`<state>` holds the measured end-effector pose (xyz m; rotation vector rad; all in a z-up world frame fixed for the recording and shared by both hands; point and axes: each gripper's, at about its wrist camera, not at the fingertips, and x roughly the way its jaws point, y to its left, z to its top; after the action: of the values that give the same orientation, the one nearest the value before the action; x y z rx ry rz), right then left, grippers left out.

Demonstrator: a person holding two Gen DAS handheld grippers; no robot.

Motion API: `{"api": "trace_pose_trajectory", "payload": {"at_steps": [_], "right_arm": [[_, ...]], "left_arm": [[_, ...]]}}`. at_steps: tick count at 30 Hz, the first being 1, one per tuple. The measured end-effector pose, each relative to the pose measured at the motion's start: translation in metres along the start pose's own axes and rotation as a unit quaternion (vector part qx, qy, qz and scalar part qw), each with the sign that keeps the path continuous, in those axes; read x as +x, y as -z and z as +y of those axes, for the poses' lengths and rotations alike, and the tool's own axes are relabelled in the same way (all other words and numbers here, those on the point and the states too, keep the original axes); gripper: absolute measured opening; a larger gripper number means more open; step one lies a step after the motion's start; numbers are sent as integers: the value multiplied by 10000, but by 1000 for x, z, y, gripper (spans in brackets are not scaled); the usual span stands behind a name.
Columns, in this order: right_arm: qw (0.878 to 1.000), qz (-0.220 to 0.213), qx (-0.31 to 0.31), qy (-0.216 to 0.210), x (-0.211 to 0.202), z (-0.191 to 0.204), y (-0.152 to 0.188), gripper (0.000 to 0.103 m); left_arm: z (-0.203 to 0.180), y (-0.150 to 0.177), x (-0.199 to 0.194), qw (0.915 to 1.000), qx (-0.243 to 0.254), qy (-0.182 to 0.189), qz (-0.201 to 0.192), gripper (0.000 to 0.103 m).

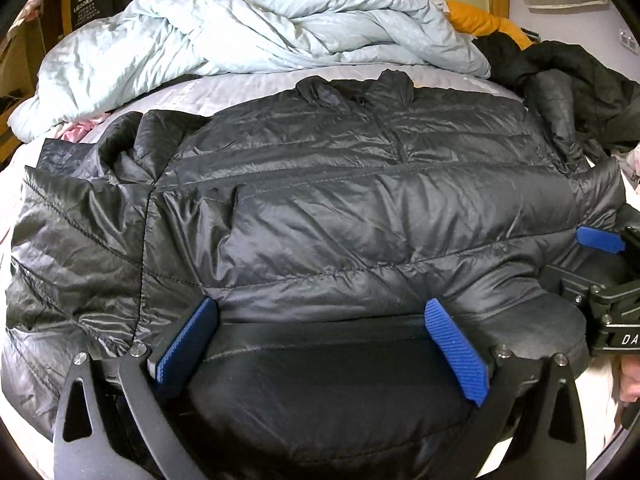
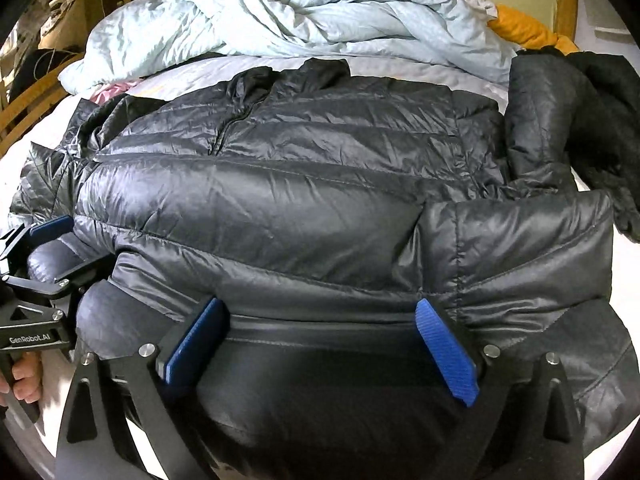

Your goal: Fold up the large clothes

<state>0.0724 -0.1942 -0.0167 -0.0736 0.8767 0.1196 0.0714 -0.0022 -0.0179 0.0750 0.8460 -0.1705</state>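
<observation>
A black quilted puffer jacket [image 1: 340,200] lies spread front-up on the bed, collar [image 1: 356,88] at the far end. Its near hem sits between the blue pads of both grippers. My left gripper [image 1: 320,308] stands wide open over the left part of the hem, with puffy fabric bulging between its fingers. My right gripper [image 2: 320,306] is open just as wide over the right part of the jacket's [image 2: 280,192] hem. Each gripper shows in the other's view: the right gripper [image 1: 580,256] at the right edge, the left gripper [image 2: 60,246] at the left edge. One sleeve [image 2: 540,248] lies beside the body.
A crumpled light-blue duvet [image 1: 260,32] is piled at the head of the bed. Another dark garment [image 2: 560,112] and an orange cloth [image 1: 480,20] lie at the far right. Pink fabric [image 1: 80,130] pokes out at the left. The pale sheet [image 1: 240,92] shows past the collar.
</observation>
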Motion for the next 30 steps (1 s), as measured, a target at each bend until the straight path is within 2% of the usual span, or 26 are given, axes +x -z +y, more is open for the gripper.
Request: {"api": "trace_pose_trajectory", "payload": {"at_steps": [14, 18, 20, 23, 26, 28, 30], "right_arm": [[9999, -114, 64, -43, -7, -1, 0, 99], [9994, -227, 270, -27, -16, -8, -2, 99], [9986, -294, 440, -36, -22, -15, -5, 99], [9972, -486, 564, 65, -33, -25, -8, 99], [9947, -755, 561, 415, -46, -34, -12, 99], [9933, -869, 596, 482, -53, -39, -15, 99], [9923, -959, 647, 445, -60, -44, -18, 99]], "left_arm": [[-3, -1, -4, 9999, 97, -14, -69, 103], [-5, -7, -22, 9995, 179, 73, -266, 100], [1, -14, -42, 9984, 85, 233, -510, 100], [22, -34, -83, 9940, -108, 461, -989, 100], [57, -63, -111, 9900, -366, 462, -1285, 100], [93, -81, -113, 9890, -644, 414, -1269, 100], [137, -94, -100, 9890, -983, 291, -1066, 100]]}}
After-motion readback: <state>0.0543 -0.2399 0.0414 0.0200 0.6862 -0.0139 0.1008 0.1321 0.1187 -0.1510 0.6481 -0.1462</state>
